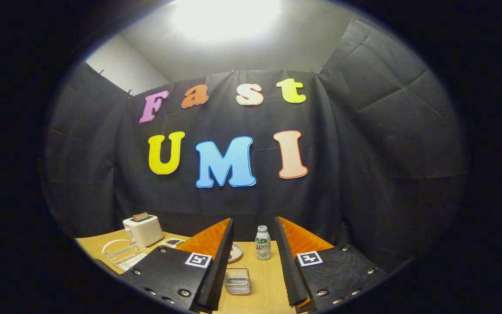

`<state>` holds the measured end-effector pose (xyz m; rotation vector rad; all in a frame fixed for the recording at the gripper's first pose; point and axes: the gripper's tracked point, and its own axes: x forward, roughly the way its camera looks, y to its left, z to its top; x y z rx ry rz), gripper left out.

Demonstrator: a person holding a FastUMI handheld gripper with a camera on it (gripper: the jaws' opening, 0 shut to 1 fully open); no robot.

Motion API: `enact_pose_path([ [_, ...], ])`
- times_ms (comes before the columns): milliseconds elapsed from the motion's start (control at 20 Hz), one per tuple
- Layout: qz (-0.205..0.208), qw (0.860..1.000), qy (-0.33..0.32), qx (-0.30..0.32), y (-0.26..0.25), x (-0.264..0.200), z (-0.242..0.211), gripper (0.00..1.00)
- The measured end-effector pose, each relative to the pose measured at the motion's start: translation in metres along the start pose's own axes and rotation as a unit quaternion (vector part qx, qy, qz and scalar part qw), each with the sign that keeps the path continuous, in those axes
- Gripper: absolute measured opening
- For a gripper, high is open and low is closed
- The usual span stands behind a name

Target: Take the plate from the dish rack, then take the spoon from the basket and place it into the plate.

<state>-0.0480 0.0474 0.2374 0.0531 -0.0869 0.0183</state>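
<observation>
hidden and unclear parts of the desk scene

the left finger covers most of the plate (236,253); the dish rack (124,254) is cut off at its near side; whether a spoon lies in the wire basket (238,281) is too small to tell; the bottle (262,243) label is unreadable.

overhead lamp (225,17) blown out to white glare, ceiling around it washed pale. below the lamp the cloth wall stays dim. table (268,279) evenly lit, soft shadows. strong fisheye bend toward the rim. gripper (254,261) fingers spread apart, sharp, nothing between.
</observation>
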Motion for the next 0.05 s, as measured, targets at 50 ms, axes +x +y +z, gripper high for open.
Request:
enact_pose_path([
  [50, -0.002, 1.000, -0.003, -0.005, -0.0066, 0.0012, -0.0039, 0.57],
])
